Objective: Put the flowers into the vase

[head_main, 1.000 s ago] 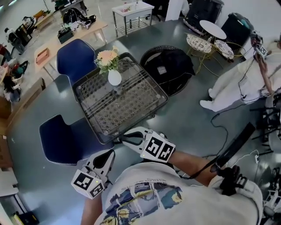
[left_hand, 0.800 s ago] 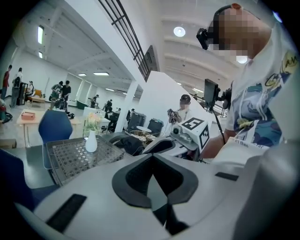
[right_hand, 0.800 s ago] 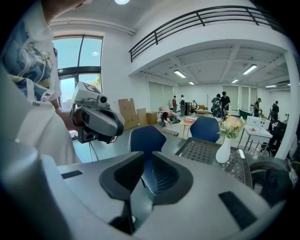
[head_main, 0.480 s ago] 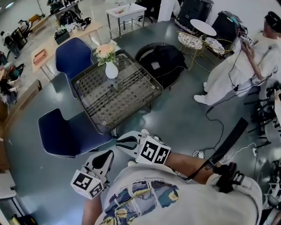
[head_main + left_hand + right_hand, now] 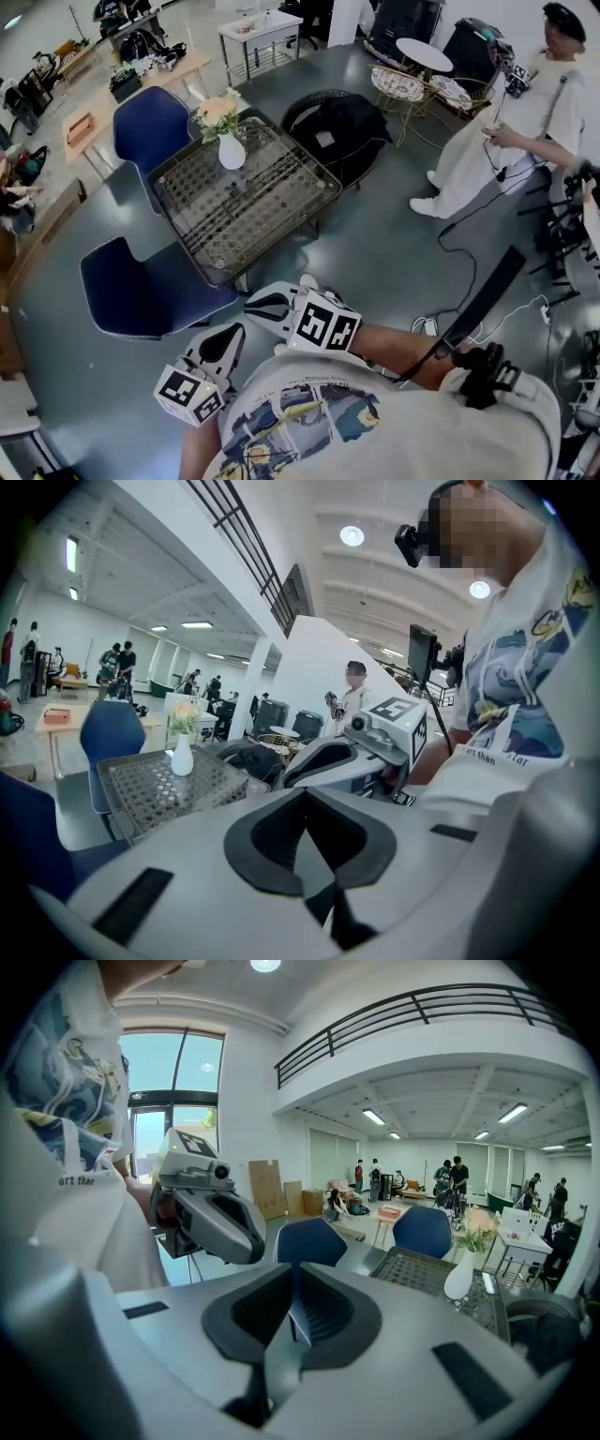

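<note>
Two grippers are seen low in the head view, held close to the person's chest and well apart from the worktop [image 5: 272, 202]. The left gripper [image 5: 231, 330] sits at the lower left with its jaws pressed fully together, and nothing is caught between them. The right gripper [image 5: 255, 303] lies just above and to the right of it. Its jaws have just been closing and are left with only a narrow slit, in which nothing is held.

One white vase [image 5: 232, 152] is stood upright near the far corner of the worktop, in the upper left of the frame. One bunch of pale peach flowers [image 5: 217, 111] with green leaves is already set in it. No loose flower is seen on the glass worktop.

Two blue chairs are counted: one chair [image 5: 150, 127] is placed behind the worktop at the upper left, and a second chair [image 5: 141, 295] is drawn up to its near-left side. One round black seat [image 5: 337, 127] is found just right of the worktop. One person in white clothes [image 5: 525, 122] is seen at the upper right, holding a small device. In both gripper views the vase with its flowers is seen small and distant beyond the jaws.
</note>
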A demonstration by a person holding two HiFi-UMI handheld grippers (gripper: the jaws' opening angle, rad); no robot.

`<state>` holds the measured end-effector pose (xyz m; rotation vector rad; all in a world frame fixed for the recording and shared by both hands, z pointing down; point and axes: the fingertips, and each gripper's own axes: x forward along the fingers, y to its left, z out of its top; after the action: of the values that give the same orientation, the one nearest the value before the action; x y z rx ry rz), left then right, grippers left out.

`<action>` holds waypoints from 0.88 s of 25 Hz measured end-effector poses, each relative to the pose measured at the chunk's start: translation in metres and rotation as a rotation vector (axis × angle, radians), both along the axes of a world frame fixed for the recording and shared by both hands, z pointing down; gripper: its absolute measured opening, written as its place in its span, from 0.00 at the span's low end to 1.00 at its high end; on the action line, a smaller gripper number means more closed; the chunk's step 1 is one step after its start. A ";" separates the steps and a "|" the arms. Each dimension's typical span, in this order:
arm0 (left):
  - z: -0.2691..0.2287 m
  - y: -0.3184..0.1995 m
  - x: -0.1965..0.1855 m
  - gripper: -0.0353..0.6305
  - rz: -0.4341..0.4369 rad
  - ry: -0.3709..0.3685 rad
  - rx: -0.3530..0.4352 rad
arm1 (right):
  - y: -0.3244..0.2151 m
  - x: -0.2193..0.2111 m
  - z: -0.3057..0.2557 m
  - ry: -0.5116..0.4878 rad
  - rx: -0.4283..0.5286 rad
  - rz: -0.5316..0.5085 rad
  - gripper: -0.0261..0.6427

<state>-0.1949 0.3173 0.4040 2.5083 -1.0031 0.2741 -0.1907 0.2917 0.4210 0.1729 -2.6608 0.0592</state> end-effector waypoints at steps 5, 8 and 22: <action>0.000 -0.004 -0.004 0.07 -0.001 -0.006 -0.002 | 0.000 -0.003 -0.001 0.007 0.003 -0.003 0.08; 0.001 -0.005 -0.006 0.07 0.003 -0.006 0.003 | -0.002 -0.006 0.001 0.011 0.001 -0.006 0.08; 0.006 -0.001 -0.006 0.07 -0.011 -0.011 -0.014 | 0.001 -0.004 0.001 0.011 -0.001 -0.015 0.07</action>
<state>-0.2008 0.3165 0.4099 2.4908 -1.0162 0.2909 -0.1944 0.2932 0.4221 0.1520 -2.6507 0.0544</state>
